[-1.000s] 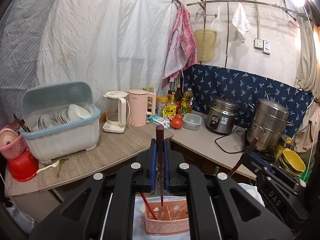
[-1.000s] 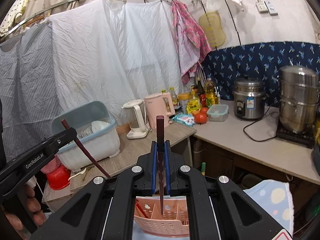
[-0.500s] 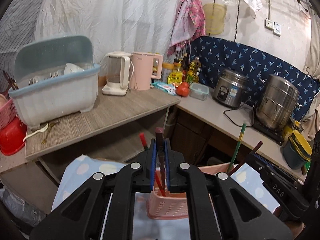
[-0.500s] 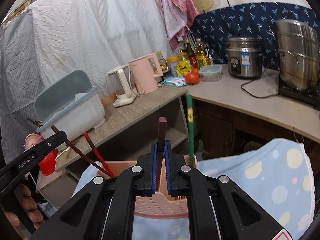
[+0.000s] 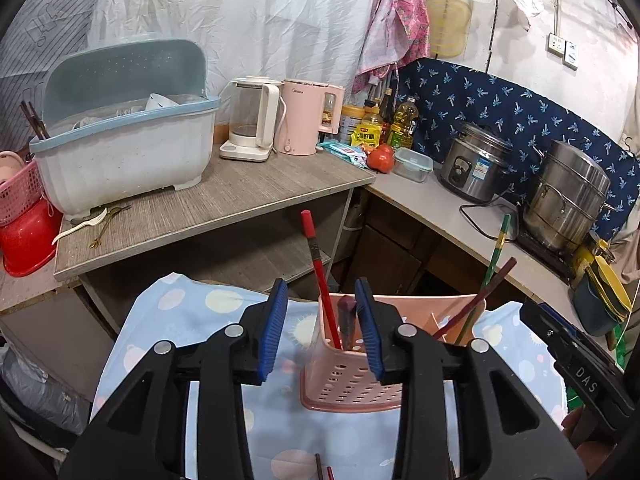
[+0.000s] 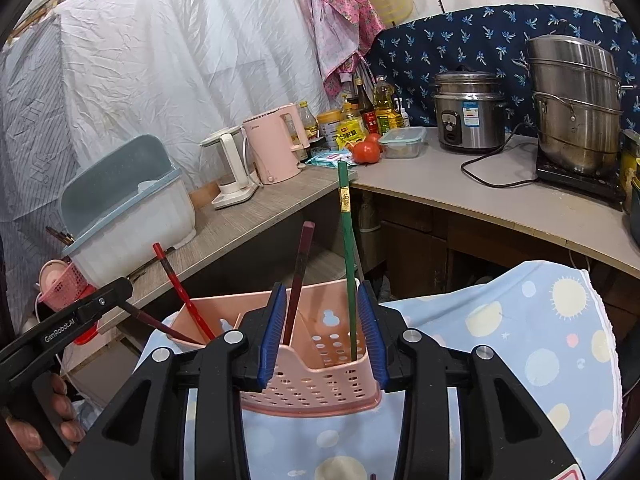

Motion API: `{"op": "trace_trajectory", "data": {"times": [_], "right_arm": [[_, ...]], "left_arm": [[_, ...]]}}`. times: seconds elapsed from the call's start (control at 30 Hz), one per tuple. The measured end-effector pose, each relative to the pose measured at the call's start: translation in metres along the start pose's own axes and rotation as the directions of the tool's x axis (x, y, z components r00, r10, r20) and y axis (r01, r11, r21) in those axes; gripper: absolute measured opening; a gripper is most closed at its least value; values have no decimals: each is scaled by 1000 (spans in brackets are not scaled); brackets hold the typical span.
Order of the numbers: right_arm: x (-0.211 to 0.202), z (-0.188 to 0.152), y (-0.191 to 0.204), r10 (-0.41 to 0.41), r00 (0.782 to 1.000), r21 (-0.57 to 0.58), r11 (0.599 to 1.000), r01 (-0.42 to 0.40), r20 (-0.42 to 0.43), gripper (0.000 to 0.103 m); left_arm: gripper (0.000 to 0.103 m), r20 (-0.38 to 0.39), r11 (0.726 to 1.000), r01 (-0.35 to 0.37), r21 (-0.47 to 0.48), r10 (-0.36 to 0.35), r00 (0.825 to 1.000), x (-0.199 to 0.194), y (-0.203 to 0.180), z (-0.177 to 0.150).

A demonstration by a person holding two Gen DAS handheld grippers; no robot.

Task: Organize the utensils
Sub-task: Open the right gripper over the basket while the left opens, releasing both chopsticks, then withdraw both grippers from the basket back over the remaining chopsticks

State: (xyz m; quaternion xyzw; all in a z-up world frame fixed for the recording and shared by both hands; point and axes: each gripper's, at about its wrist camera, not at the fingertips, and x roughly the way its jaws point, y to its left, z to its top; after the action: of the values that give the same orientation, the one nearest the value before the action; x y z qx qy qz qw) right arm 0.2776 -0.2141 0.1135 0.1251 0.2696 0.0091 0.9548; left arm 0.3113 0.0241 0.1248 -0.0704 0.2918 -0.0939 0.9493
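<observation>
Left wrist view: left gripper [image 5: 322, 322] jaws opening, blue pads apart, nothing pressed — a dark maroon chopstick [image 5: 345, 320] stands loose between them, its lower end inside the pink slotted utensil basket [image 5: 352, 376]. A red chopstick [image 5: 322, 280] leans in the same compartment. Basket sits on a blue dotted cloth [image 5: 184, 320]. Further right in the basket a green chopstick [image 5: 494, 252] and another dark one [image 5: 476, 300]; the right gripper's black arm [image 5: 576, 360] shows at the edge.

Right wrist view: right gripper [image 6: 322, 330] jaws opening too, pads clear of everything — a maroon chopstick [image 6: 298, 280] and the green chopstick [image 6: 347, 264] stand between them in the basket [image 6: 312, 376], in neighbouring compartments. Left gripper [image 6: 68, 326] at left, a dark chopstick [image 6: 160, 326] by its tip; grip cannot be told here.
</observation>
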Motion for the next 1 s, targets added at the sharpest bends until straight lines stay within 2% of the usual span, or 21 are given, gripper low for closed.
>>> {"op": "trace_trajectory", "data": {"times": [0.3, 0.6, 0.7, 0.83, 1.0], "right_arm": [[-30, -16, -2, -1, 1000, -13, 1000, 1, 3, 37], [-69, -44, -2, -16, 1000, -40, 999, 16, -3, 38], [-84, -60, -6, -23, 1000, -39, 999, 23, -19, 38], [-106, -87, -8, -55, 998, -64, 997, 53, -35, 39], [-133, -133, -17, -85, 992, -67, 995, 79, -90, 39]], "left_arm": [[38, 14, 1000, -8, -3, 8, 1000, -27, 3, -11], [39, 4, 1000, -10, -2, 10, 1000, -62, 7, -40], [45, -7, 1000, -11, -2, 11, 1000, -76, 6, -57], [45, -34, 1000, -6, 15, 6, 999, -92, 2, -86], [45, -106, 1000, 2, 29, 1, 994, -105, -2, -131]]}}
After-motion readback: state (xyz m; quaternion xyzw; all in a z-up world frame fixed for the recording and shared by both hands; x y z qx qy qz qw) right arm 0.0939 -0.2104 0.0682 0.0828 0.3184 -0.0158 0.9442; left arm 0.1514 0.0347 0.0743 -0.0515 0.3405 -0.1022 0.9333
